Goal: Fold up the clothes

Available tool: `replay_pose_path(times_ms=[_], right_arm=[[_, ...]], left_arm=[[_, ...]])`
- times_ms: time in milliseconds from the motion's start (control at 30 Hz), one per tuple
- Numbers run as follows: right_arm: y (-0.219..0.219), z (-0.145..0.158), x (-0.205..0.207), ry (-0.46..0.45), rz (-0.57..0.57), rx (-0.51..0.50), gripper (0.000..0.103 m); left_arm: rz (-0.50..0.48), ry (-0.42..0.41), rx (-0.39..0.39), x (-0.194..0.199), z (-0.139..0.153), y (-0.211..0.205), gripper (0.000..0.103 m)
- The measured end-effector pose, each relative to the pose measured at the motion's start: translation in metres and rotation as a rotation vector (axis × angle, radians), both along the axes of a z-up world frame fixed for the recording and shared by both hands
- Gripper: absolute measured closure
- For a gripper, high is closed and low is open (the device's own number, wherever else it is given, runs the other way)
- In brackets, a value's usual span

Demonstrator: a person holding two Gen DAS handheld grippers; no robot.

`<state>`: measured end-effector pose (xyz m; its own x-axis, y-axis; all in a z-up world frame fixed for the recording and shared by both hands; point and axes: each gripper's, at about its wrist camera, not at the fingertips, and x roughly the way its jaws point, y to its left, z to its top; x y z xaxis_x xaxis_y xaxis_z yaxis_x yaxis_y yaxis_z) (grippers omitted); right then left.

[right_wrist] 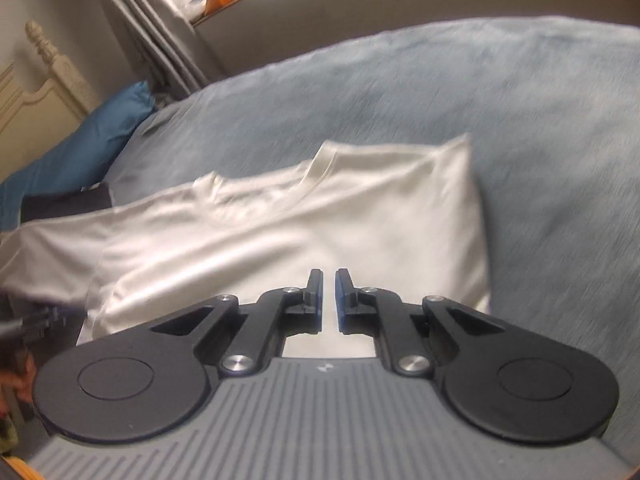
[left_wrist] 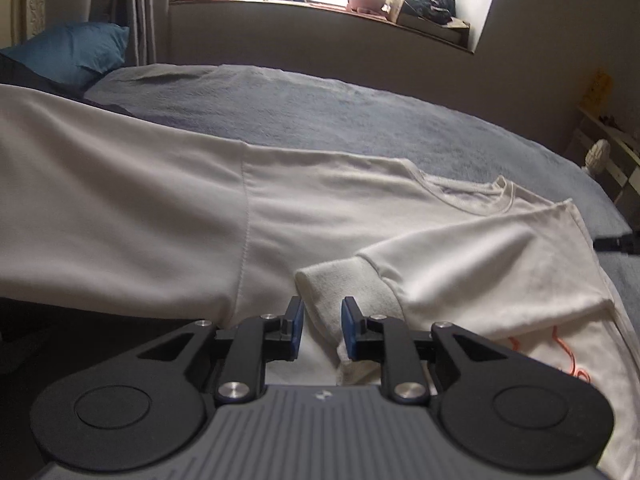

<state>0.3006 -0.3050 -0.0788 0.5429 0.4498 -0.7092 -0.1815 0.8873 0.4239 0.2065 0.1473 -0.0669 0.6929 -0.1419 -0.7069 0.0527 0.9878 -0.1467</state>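
White sweatshirt (left_wrist: 320, 208) lies spread on the grey-blue bed (left_wrist: 360, 120), one sleeve folded across the body, ribbed cuff (left_wrist: 336, 292) at the near edge. Left claw (left_wrist: 322, 322) pads apart, cuff lying between them, unclamped. Right claw (right_wrist: 329, 300) above the garment's folded body (right_wrist: 320, 220), pads nearly together, narrow gap, nothing gripped. Blue pillow (left_wrist: 76, 50) at the bed's head.
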Motion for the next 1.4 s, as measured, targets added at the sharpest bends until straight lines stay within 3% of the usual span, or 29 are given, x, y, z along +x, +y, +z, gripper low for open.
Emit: replay_pose_path(times_ms=[100, 267, 367, 400, 500, 533, 600, 700, 733, 800, 867, 933, 1033, 1100, 1233, 1400], right_arm=[[0.019, -0.012, -0.024, 0.012, 0.015, 0.001, 0.096], [0.027, -0.029, -0.051, -0.037, -0.045, 0.002, 0.096], [0.006, -0.046, -0.056, -0.045, -0.156, -0.005, 0.097], [-0.005, -0.051, -0.057, -0.042, -0.197, 0.017, 0.103], [-0.037, -0.056, -0.063, -0.027, -0.307, 0.122, 0.101], [-0.043, -0.052, -0.067, -0.044, -0.325, 0.147, 0.097], [-0.051, -0.045, -0.072, -0.081, -0.341, 0.195, 0.097], [-0.059, -0.053, -0.064, -0.061, -0.356, 0.213, 0.097], [-0.062, -0.059, -0.06, -0.035, -0.371, 0.176, 0.103], [-0.07, -0.067, -0.06, -0.012, -0.43, 0.158, 0.103], [-0.071, -0.055, -0.068, -0.042, -0.477, 0.146, 0.099], [-0.061, -0.04, -0.076, -0.091, -0.457, 0.079, 0.098], [-0.037, -0.029, -0.081, -0.103, -0.334, 0.081, 0.098], [-0.015, -0.026, -0.081, -0.126, -0.249, 0.029, 0.098], [0.016, -0.048, -0.07, -0.027, -0.127, -0.131, 0.097], [0.057, 0.002, -0.078, -0.118, 0.013, -0.241, 0.094]], left_arm=[[-0.115, -0.025, -0.007, 0.011, 0.005, -0.022, 0.082], [-0.138, -0.026, -0.025, 0.032, -0.013, -0.036, 0.079], [-0.146, -0.025, -0.036, 0.044, -0.024, -0.044, 0.079], [-0.149, -0.024, -0.04, 0.049, -0.028, -0.047, 0.079], [-0.157, -0.023, -0.05, 0.061, -0.039, -0.054, 0.078], [-0.16, -0.023, -0.054, 0.065, -0.043, -0.057, 0.074], [-0.153, -0.026, -0.065, 0.067, -0.042, -0.055, 0.066], [-0.118, -0.011, -0.088, 0.071, -0.044, -0.046, 0.065], [-0.1, -0.005, -0.111, 0.072, -0.046, -0.041, 0.067], [-0.082, -0.014, -0.136, 0.07, -0.043, -0.034, 0.067], [-0.069, -0.033, -0.145, 0.067, -0.039, -0.029, 0.064], [-0.058, -0.064, -0.131, 0.061, -0.031, -0.027, 0.055], [-0.065, -0.078, -0.126, 0.048, -0.02, -0.025, 0.053], [-0.066, -0.075, -0.125, 0.038, -0.014, -0.023, 0.053], [-0.087, -0.058, -0.114, 0.004, -0.008, -0.017, 0.052], [-0.149, -0.037, -0.052, -0.039, -0.018, -0.018, 0.05]])
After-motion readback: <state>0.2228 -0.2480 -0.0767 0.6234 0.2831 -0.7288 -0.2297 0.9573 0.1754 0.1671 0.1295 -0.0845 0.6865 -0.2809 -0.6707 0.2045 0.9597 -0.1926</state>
